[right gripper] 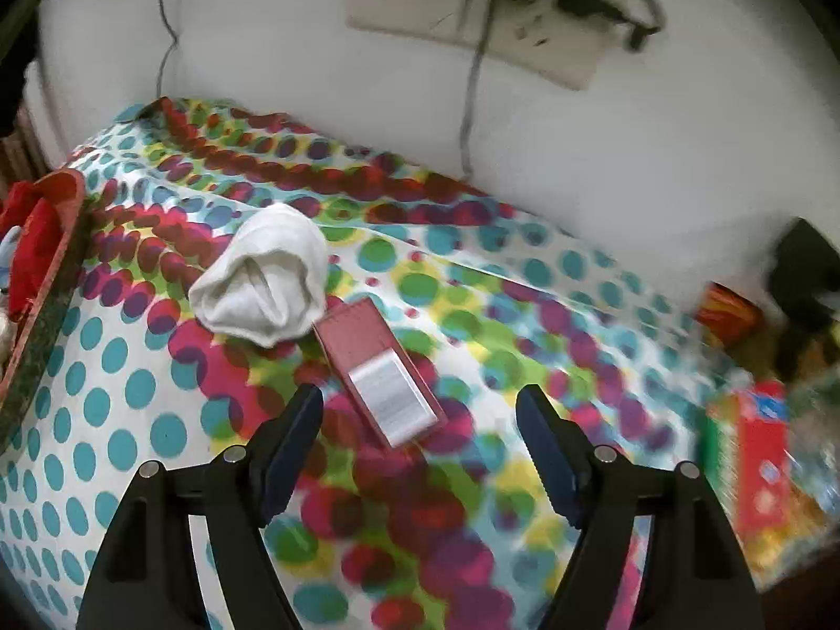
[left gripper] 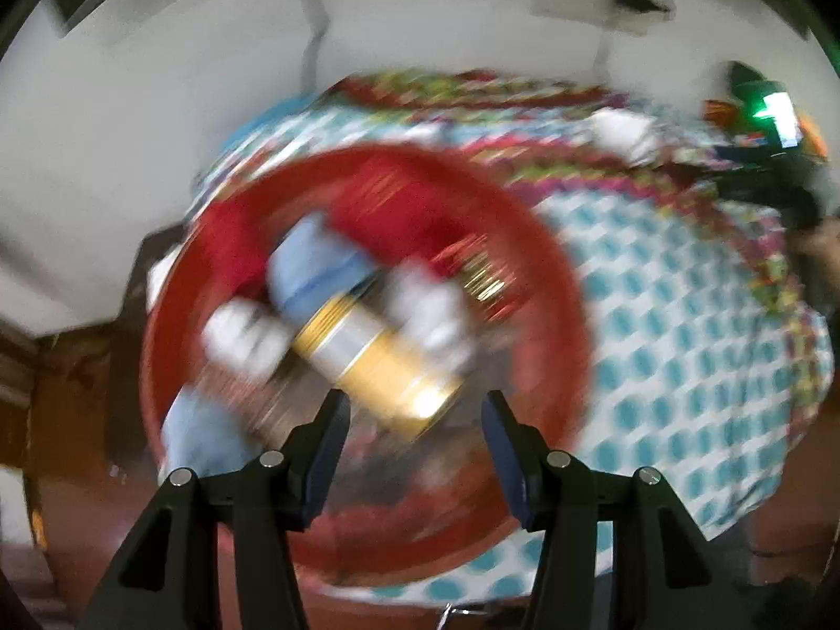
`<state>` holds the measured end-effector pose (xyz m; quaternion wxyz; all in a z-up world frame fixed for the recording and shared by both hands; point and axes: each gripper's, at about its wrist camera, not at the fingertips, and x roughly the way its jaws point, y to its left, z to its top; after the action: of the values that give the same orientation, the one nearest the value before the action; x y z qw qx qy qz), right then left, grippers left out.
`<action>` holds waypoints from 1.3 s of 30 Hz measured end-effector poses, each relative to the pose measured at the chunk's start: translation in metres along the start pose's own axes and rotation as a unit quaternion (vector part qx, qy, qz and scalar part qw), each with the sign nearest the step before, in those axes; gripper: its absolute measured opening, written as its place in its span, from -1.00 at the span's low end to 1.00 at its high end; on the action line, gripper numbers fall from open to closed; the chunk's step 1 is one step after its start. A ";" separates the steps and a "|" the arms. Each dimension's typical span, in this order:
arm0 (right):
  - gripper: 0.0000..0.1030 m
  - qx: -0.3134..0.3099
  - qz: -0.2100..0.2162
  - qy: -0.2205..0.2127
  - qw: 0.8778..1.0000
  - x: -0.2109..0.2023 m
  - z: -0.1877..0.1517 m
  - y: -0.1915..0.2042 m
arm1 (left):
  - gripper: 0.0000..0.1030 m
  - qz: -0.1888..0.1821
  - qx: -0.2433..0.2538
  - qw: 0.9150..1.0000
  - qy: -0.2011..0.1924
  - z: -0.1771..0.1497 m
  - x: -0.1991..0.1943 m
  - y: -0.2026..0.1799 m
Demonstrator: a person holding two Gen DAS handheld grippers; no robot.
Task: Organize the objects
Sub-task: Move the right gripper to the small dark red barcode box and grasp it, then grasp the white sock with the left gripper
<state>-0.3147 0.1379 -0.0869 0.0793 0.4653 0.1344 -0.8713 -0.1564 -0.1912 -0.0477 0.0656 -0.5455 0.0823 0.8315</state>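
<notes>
Hovering my left tool [left gripper: 415, 409] with its jaws spread wide and empty over the red basket [left gripper: 556, 283] at the counter's left edge, I see a gold-and-silver can [left gripper: 378, 357] lying on its side among white and blue bundles, blurred but clearly gathered there as the collection spot. My right tool [right gripper: 420, 420], also wide and holding nothing, points at the red flat box [right gripper: 380, 373] lying on the dotted cloth [right gripper: 131, 383], touching the rolled white towel [right gripper: 262, 275]; both lie loose mid-counter, so I judge the box is next.

White wall [right gripper: 604, 168] with socket plate [right gripper: 472, 16] and hanging cable [right gripper: 470, 105], polka-dot cloth [right gripper: 472, 315] covering table, brown floor [left gripper: 73, 420]
</notes>
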 end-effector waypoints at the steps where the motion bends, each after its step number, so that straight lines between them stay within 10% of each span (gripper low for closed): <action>1: 0.44 -0.004 0.005 0.000 1.000 0.006 0.001 0.000 | 0.04 -0.010 0.007 1.000 -0.003 0.013 0.000 -0.009; 3: 0.40 -0.011 0.009 0.001 1.000 0.018 0.000 0.002 | 0.04 -0.022 0.025 0.999 -0.006 0.043 0.003 -0.032; 8: -0.47 0.037 0.029 -0.013 0.999 0.018 -0.012 -0.010 | 0.04 -0.049 0.047 0.998 0.002 0.113 0.031 -0.088; 21: -0.47 0.067 0.031 -0.050 0.996 -0.029 -0.074 0.003 | 0.04 -0.076 -0.013 0.997 0.020 0.235 0.098 -0.174; 39: -0.43 0.083 0.031 -0.046 0.995 -0.022 -0.077 0.004 | 0.07 -0.073 -0.059 0.995 0.031 0.217 0.174 -0.178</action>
<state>-0.2408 0.1585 -0.1105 0.0732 0.4334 0.0435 -0.8972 -0.3842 0.0319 -0.1338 0.0914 -0.5787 -0.0051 0.8104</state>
